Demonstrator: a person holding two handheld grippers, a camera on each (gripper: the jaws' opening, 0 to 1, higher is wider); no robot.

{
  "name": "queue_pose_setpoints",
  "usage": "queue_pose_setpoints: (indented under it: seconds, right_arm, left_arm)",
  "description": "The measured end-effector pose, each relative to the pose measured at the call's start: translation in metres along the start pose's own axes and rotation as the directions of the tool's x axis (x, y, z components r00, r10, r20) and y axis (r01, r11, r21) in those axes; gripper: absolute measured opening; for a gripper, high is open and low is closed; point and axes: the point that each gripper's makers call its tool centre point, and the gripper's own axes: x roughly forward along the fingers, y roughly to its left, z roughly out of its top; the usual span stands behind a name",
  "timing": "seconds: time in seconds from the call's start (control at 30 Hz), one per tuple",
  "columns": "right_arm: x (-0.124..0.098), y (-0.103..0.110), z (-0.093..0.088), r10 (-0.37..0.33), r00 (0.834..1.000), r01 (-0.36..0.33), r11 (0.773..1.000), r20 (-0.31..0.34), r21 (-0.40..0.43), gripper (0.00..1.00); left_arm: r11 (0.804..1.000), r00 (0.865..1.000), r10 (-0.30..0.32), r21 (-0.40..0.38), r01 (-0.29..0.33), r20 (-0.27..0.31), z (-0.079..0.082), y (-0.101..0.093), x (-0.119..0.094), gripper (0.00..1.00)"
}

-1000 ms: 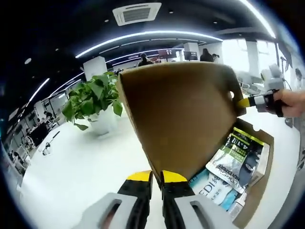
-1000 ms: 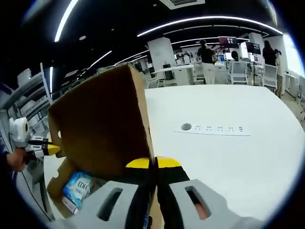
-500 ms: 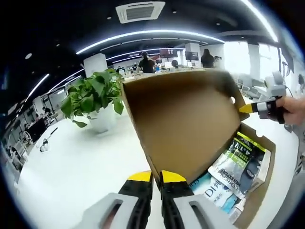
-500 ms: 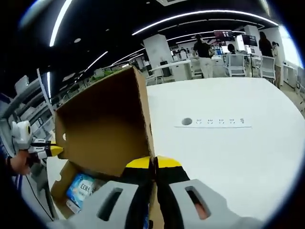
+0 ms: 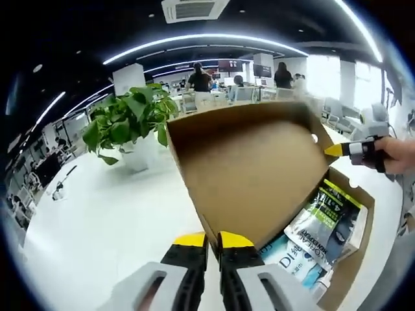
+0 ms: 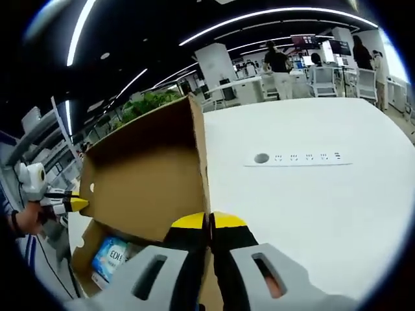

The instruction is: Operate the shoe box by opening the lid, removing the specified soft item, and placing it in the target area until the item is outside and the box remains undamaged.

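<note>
1. left gripper [image 5: 207,240]: jaws pinching the lid's [image 5: 253,172] edge, holding it raised.
2. right gripper [image 6: 209,222]: jaws clamping the lid's opposite edge.
3. box [image 5: 353,259]: sitting open on the white table [image 5: 110,220].
4. soft packets [image 5: 321,223]: lying inside the box.

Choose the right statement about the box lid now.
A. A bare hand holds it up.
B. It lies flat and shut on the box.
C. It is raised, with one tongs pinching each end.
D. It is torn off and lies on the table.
C: the lid stands raised over the open box, with the left tongs and the right tongs shut on its two ends.
</note>
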Motion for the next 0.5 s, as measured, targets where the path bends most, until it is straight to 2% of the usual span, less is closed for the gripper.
queue_pose_setpoints:
  seconds: [0.17,0.27,0.33,0.5]
  right_arm:
    - [0.006,-0.003,-0.003,-0.006,1.000,0.006,1.000,-0.010,-0.001,0.01]
    - [0.008,-0.005,-0.008,-0.009,1.000,0.009,1.000,-0.025,0.009,0.00]
    - [0.010,-0.008,-0.011,-0.014,0.999,0.016,0.998,-0.035,0.066,0.00]
    - [0.013,-0.009,-0.015,-0.022,0.999,0.025,0.998,-0.046,0.064,0.01]
  left_arm:
    - [1.000,1.000,0.005,0.011,-0.005,-0.006,0.000,0.003,0.006,0.07]
    - [0.999,1.000,-0.004,-0.039,0.004,-0.014,-0.002,0.004,0.011,0.07]
    - [0.998,1.000,-0.007,-0.062,0.006,-0.016,-0.003,0.007,0.013,0.07]
    - [0.998,0.999,-0.003,-0.059,0.001,-0.032,-0.004,0.005,0.018,0.08]
